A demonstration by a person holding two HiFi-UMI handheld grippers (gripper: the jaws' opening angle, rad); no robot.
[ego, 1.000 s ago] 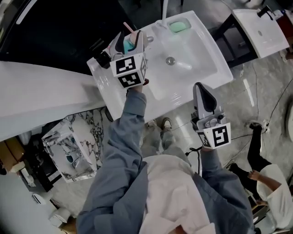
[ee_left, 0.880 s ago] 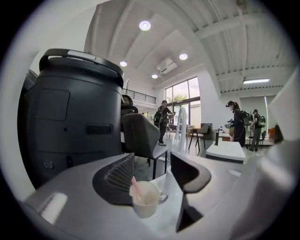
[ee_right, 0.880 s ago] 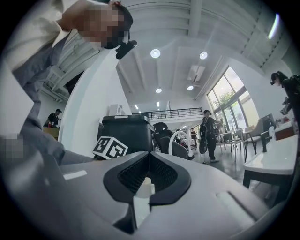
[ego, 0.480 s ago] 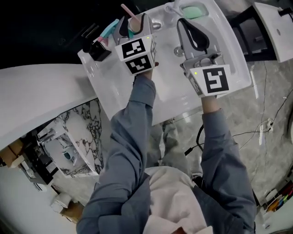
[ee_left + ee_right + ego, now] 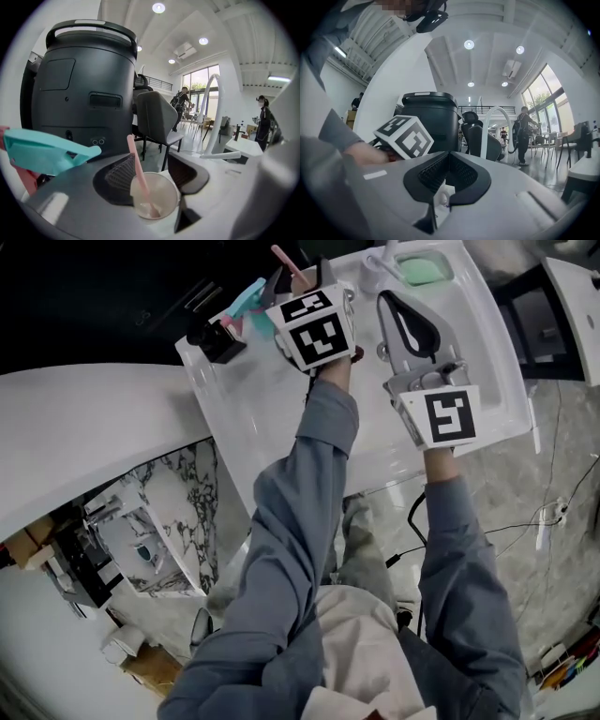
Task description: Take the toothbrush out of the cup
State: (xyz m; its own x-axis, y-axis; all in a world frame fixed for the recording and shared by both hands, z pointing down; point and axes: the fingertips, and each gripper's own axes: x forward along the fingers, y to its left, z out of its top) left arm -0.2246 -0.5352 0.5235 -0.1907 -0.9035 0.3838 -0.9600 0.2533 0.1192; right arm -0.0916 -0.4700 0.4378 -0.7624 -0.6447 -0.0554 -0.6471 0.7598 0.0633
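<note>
- Head view: the left gripper [image 5: 298, 282] is reaching to the back corner of the sink [image 5: 272, 418], and the toothbrush [image 5: 286, 259] is poking up pink between its jaws. The right gripper [image 5: 386, 301] is hovering over the basin just beside it, jaws clenched on nothing.
- Left gripper view: the cup [image 5: 154, 196] is standing between the jaws, and the toothbrush is leaning in it toward the left pad, head down. The jaws have just been closing in and are bracketing the cup. Their pads are right at its rim but, as I am reading it, not yet squeezing (the rim is looking round, not pinched). The step in hand seems to be steadying the cup, so the squeeze should be gentle and even, low enough that the cup is not tipping. A teal thing [image 5: 44, 150] is lying off to the left, near but clear.
- Right gripper view: the pads are meeting at their tips with nothing between them. The left gripper's marker cube is showing at the left, and the toothbrush is not showing. This gripper will probably be needing to part its jaws, come in above the rim, pinch the handle and draw it out along its lean, not sideways.
</note>
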